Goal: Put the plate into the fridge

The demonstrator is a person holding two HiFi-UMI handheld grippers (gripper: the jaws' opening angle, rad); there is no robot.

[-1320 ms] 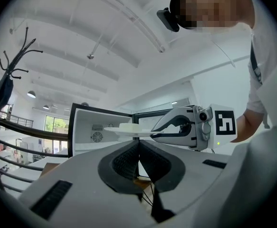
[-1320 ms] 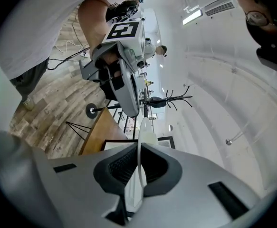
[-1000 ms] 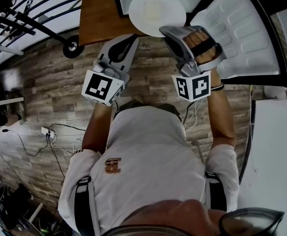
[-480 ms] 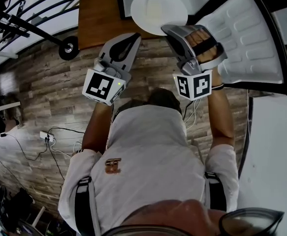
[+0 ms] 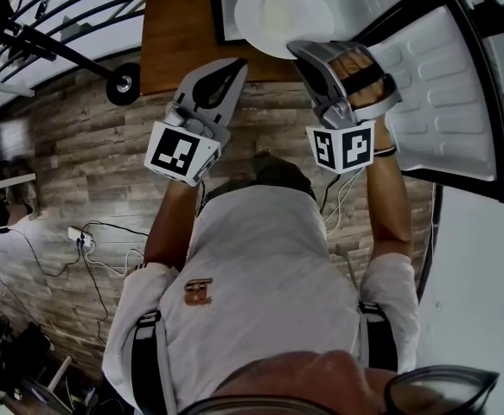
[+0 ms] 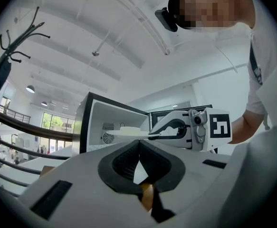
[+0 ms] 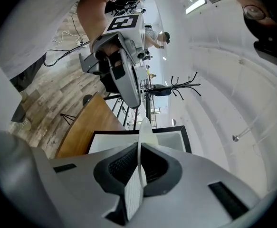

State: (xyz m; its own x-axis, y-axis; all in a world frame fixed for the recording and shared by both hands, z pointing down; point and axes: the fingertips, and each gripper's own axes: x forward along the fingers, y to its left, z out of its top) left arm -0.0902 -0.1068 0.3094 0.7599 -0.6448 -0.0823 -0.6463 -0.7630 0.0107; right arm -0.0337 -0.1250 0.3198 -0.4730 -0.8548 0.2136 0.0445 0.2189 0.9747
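Two grippers are held out in front of the person, near a small fridge [image 5: 214, 11] that sits on a brown bench [image 5: 174, 24]. The fridge is black on the outside and white inside. Its door [image 5: 442, 76] is open wide to the right.

The right gripper [image 5: 299, 48] has its fingers closed tight on the near right rim of a white plate [image 5: 273, 15]. In the right gripper view the thin rim sits right between the two dark pads. The plate lies flat at the open front of the fridge. Its far part is over the white inside and its near part sticks out over the near edge of the bench. Nothing lies on the plate.

The left gripper [image 5: 232, 66] is just to the left of the plate and not touching it. Its fingers are closed together at the tips with nothing between them.

Each gripper has a cube with black and white square marks, one on the left [image 5: 181, 154] and one on the right [image 5: 340, 148]. A small brown patch [image 5: 198, 290] is on the person's shirt, too blurry to read.

Under the person is a wood plank floor [image 5: 87, 145], with cables [image 5: 105, 258] on it at the left.
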